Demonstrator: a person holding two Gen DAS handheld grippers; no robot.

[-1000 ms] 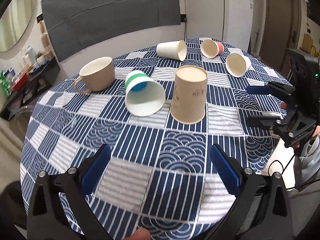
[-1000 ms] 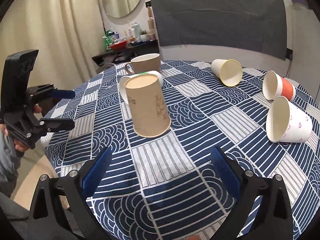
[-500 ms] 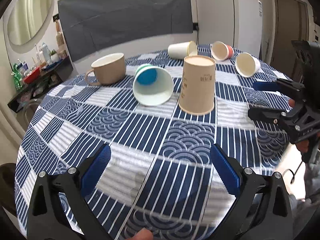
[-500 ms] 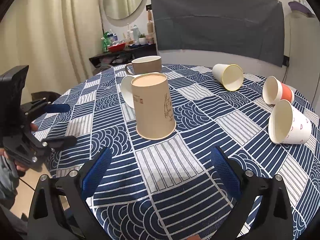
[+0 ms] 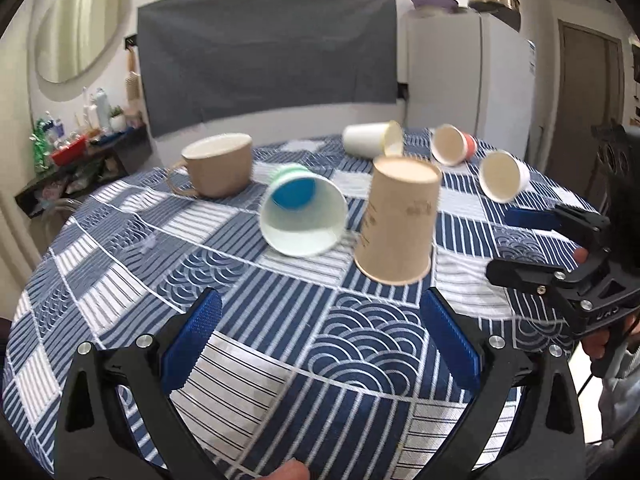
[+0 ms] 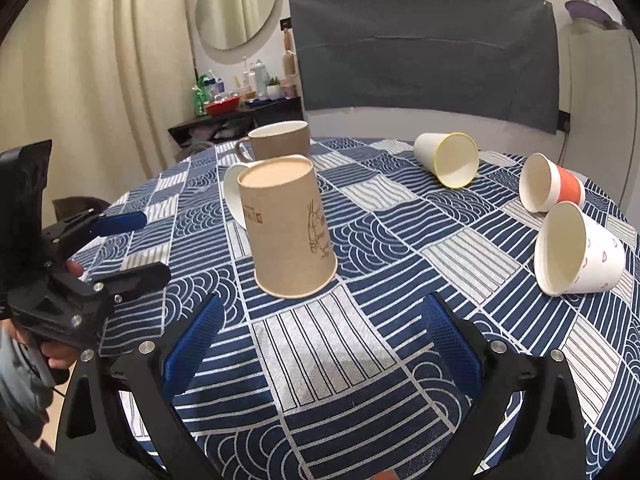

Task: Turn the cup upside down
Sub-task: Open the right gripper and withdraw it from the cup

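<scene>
A brown paper cup [image 5: 398, 220] stands upside down on the blue patterned tablecloth [image 5: 248, 320]; it also shows in the right wrist view [image 6: 288, 226]. A white cup with a green band [image 5: 302, 210] lies on its side beside it, mouth toward me. My left gripper [image 5: 320, 336] is open and empty, held back from the cups; it shows at the left of the right wrist view [image 6: 136, 244]. My right gripper [image 6: 320, 340] is open and empty in front of the brown cup; it shows at the right of the left wrist view [image 5: 520, 244].
A beige mug [image 5: 218, 164] stands upright at the back. Three paper cups lie on their sides: white with yellow rim [image 6: 448, 158], orange-banded [image 6: 550, 188], heart-patterned [image 6: 578, 256]. The round table's edge is near both grippers. A side shelf [image 6: 236, 114] stands behind.
Both grippers have drawn back and tilted up from the table, so the cups appear lower and farther. The brown cup has stayed upside down. Both jaws stay open.
</scene>
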